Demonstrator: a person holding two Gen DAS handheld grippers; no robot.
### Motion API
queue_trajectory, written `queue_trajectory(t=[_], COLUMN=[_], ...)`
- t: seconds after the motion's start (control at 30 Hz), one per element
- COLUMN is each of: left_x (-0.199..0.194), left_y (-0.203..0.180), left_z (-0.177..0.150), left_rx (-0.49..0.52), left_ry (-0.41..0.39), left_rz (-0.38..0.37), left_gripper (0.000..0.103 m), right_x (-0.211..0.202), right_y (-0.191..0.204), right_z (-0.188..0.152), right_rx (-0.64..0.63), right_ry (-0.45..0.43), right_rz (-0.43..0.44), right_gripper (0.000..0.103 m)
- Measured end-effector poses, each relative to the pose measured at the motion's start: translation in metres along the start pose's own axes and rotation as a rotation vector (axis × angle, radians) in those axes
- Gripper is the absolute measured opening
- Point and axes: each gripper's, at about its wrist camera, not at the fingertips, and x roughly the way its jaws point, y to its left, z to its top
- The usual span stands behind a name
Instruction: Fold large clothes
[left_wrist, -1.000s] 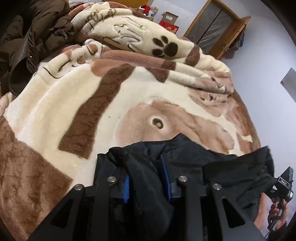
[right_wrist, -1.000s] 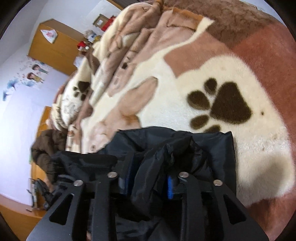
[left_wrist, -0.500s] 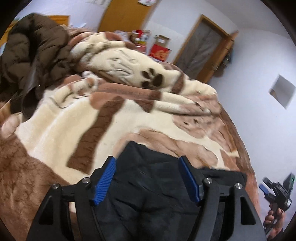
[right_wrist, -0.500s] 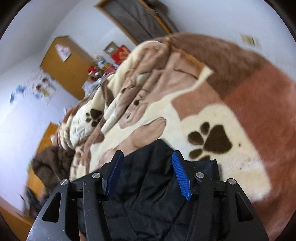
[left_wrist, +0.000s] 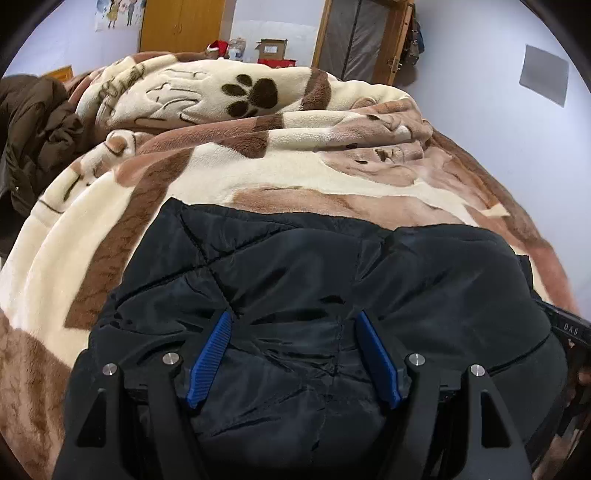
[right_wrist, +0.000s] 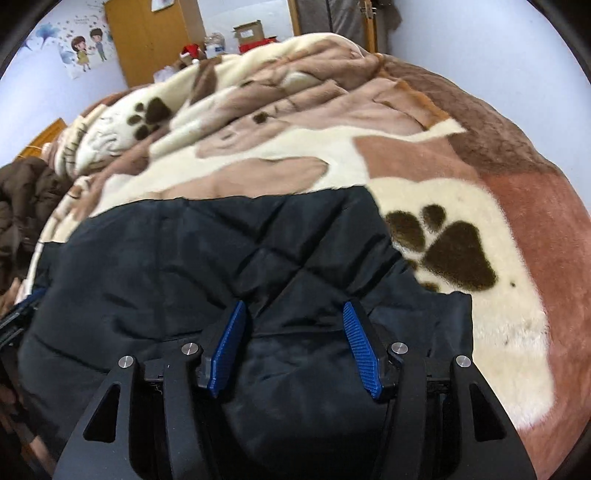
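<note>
A black quilted jacket (left_wrist: 314, 280) lies folded and spread flat on the paw-print blanket (left_wrist: 258, 162); it also shows in the right wrist view (right_wrist: 192, 258). My left gripper (left_wrist: 293, 321) is open, its blue pads (left_wrist: 208, 354) wide apart just above the jacket's near left part. My right gripper (right_wrist: 295, 314) is open over the jacket's near right part, holding nothing. Part of the right gripper's body (left_wrist: 570, 328) shows at the right edge of the left wrist view.
A brown puffy coat (left_wrist: 33, 129) lies heaped at the blanket's far left, also in the right wrist view (right_wrist: 22, 199). The blanket is bunched into folds (right_wrist: 258, 110) at the back. A wooden wardrobe (left_wrist: 181, 26), boxes (left_wrist: 271, 48) and a door (left_wrist: 354, 37) stand behind.
Both grippers were shut on bunched jacket fabric one second ago. They opened, let the jacket drop flat on the blanket, and pulled back a little above it.
</note>
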Motion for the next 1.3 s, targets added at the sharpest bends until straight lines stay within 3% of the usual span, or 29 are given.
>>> queue_trajectory(t=[0.2, 0.3, 0.37, 0.47, 0.53, 0.63, 0.87, 1.0, 1.1, 1.23, 1.3], left_x=[-0.012, -0.027, -0.024, 0.006, 0.022, 0.033, 0.049, 0.041, 0.012, -0.030, -0.036], left_y=[-0.006, -0.007, -0.010, 0.001, 0.016, 0.025, 0.028, 0.021, 0.016, -0.014, -0.042], left_z=[0.012, 0.027, 0.037, 0.040, 0.035, 0.026, 0.016, 0.025, 0.036, 0.050, 0.054], left_rx=[0.024, 0.034, 0.089, 0.121, 0.064, 0.028, 0.003, 0.022, 0.015, 0.039, 0.075], left_ry=[0.058, 0.022, -0.009, 0.040, 0.068, 0.047, 0.024, 0.061, 0.044, -0.060, -0.073], left_rz=[0.023, 0.004, 0.054, 0.151, 0.121, 0.101, 0.088, 0.121, 0.086, -0.019, -0.091], left_gripper=[0.072, 0.072, 0.072, 0.072, 0.074, 0.075, 0.076, 0.075, 0.073, 0.073, 0.073], right_x=[-0.008, -0.029, -0.032, -0.001, 0.017, 0.024, 0.043, 0.036, 0.008, -0.050, -0.057], right_y=[0.003, 0.004, 0.000, -0.009, -0.017, -0.018, -0.018, -0.016, -0.012, 0.019, 0.045], right_z=[0.007, 0.020, 0.031, 0.032, 0.027, 0.022, 0.014, 0.019, 0.028, 0.036, 0.035], right_rx=[-0.022, -0.023, -0.007, -0.002, 0.016, 0.026, 0.025, 0.015, 0.013, -0.025, -0.082], right_ry=[0.037, -0.026, -0.052, 0.025, 0.054, 0.029, 0.014, 0.037, 0.016, -0.117, -0.119], right_rz=[-0.029, -0.008, -0.009, -0.053, -0.043, -0.039, -0.051, -0.070, -0.086, 0.042, 0.099], right_gripper=[0.055, 0.055, 0.055, 0.055, 0.055, 0.055, 0.056, 0.056, 0.056, 0.056, 0.056])
